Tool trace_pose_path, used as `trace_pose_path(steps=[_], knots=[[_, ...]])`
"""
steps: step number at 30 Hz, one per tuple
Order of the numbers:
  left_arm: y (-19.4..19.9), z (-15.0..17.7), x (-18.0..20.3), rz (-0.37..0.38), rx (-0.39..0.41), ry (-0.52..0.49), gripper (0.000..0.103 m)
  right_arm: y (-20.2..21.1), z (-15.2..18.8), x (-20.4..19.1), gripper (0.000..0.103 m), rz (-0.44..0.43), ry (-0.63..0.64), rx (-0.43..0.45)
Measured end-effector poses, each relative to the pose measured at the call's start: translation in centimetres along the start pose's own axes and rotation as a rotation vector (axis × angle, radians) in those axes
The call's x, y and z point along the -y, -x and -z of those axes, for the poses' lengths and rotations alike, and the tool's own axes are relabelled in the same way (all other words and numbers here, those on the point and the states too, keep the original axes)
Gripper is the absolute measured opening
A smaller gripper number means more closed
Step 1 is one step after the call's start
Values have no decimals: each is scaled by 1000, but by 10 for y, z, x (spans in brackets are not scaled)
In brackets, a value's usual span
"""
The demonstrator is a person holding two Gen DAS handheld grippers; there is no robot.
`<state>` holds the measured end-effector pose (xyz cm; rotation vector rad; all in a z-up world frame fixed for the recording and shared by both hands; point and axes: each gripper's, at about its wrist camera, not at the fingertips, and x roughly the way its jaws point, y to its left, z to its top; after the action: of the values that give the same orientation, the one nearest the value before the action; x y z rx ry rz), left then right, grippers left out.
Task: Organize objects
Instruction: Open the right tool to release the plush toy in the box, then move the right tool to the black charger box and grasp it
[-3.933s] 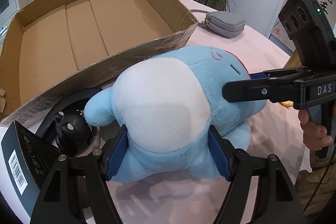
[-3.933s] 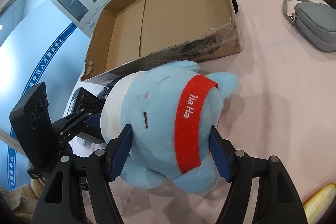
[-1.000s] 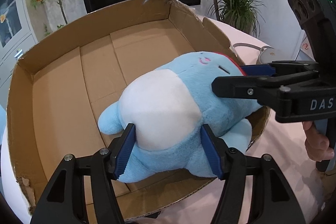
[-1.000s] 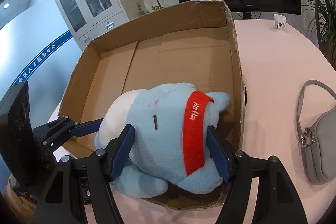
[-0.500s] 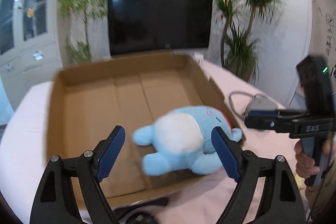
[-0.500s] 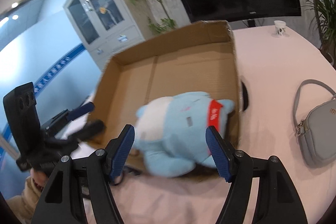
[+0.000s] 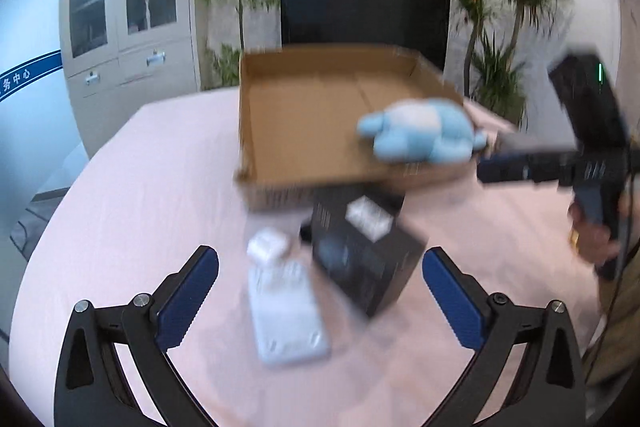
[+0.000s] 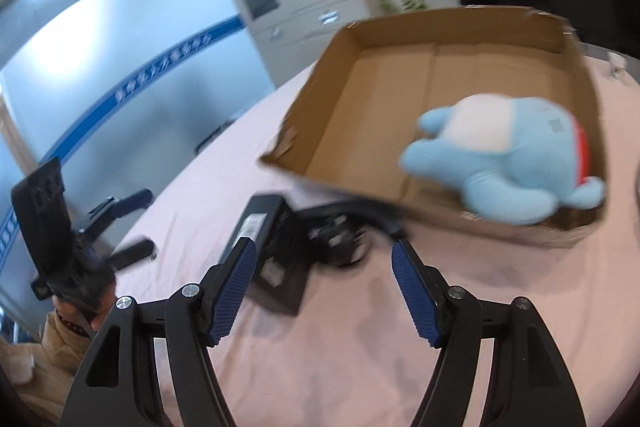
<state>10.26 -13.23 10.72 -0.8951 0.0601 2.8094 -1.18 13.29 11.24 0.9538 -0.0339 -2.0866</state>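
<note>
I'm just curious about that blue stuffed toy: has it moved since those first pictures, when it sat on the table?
Yes. The blue stuffed toy now lies inside the cardboard box, near its front right corner, instead of on the table in front of the box.

plush toy [image 8: 508, 167]: blue, white belly, red band | lying in cardboard box [image 8: 400, 99] corner

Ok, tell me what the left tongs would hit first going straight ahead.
Probably the white flat device lying on the table between the opening left tongs, with the black box just beyond; blur leaves depth uncertain.
</note>
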Motion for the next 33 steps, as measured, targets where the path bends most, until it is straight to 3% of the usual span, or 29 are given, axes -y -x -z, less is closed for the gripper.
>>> trace_pose_path(steps=[3,9,14,17,19,21,23,30,33], knots=[[-7,13,1,11,-24,-21,102,-24,4,-26,70,-33,36,-50],[-25,12,-23,52,-33,37,102,-61,-9,-55,70,-53,77,-103],[-27,18,-32,82,-25,49,102,-95,-13,-81,73,96,167,-149],[-29,21,-37,92,-27,49,102,-109,-12,-78,72,112,145,-203],[-32,21,-38,99,-35,45,102,-115,-9,-74,50,115,133,-243],[-35,20,-39,102,-41,40,102,-117,-8,-65,45,93,90,-275],[-39,19,-40,109,-52,41,102,-113,-7,-55,44,88,59,-268],[-52,16,-9,182,-102,-26,102,-85,14,-2,43,-78,-170,-262],[-59,18,5,208,-140,-38,102,-84,38,31,49,-132,-297,-283]])
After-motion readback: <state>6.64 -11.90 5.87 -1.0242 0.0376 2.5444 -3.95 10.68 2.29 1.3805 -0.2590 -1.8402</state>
